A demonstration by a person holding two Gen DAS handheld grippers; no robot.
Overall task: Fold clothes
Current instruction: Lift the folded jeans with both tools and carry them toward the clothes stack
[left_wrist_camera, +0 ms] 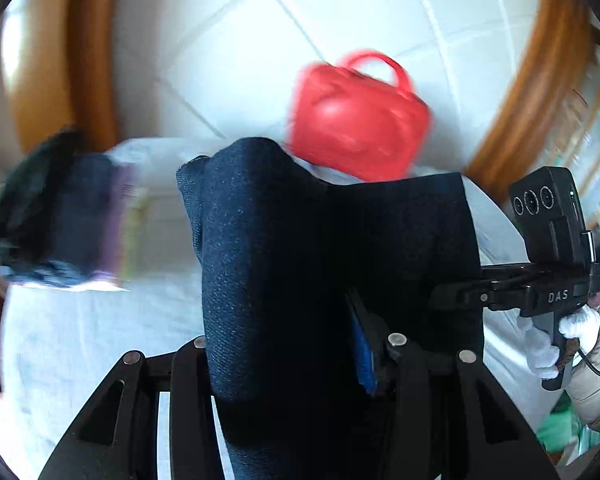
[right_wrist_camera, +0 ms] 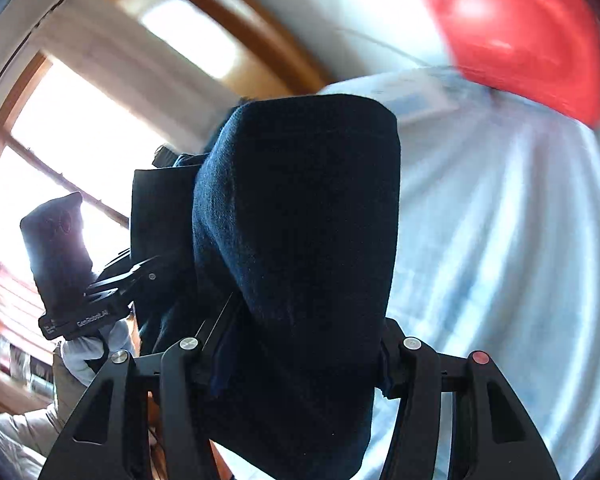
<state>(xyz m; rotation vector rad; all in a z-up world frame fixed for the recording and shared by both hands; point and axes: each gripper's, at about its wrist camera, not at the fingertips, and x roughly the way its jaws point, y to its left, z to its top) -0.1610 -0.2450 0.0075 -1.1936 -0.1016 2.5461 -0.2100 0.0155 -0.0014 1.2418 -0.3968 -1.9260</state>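
Observation:
A dark navy knit garment (left_wrist_camera: 268, 240) hangs lifted above the white bed sheet (left_wrist_camera: 80, 340), stretched between both grippers. My left gripper (left_wrist_camera: 296, 344) is shut on one bunched edge, and the cloth drapes over its fingers and hides the tips. In the left wrist view my right gripper (left_wrist_camera: 452, 296) clamps the cloth's other end, held by a white-gloved hand (left_wrist_camera: 540, 344). The right wrist view shows the garment (right_wrist_camera: 300, 200) bunched between my right gripper's (right_wrist_camera: 296, 340) fingers. The left gripper (right_wrist_camera: 140, 272) is at the left there, also on the cloth.
A red handbag (left_wrist_camera: 356, 120) sits on the bed beyond the garment, also the red handbag (right_wrist_camera: 520, 32) at the upper right. A blurred stack of folded clothes (left_wrist_camera: 68, 220) lies at the left. Wooden frames (left_wrist_camera: 88, 60) and a bright window (right_wrist_camera: 60, 140) border the scene.

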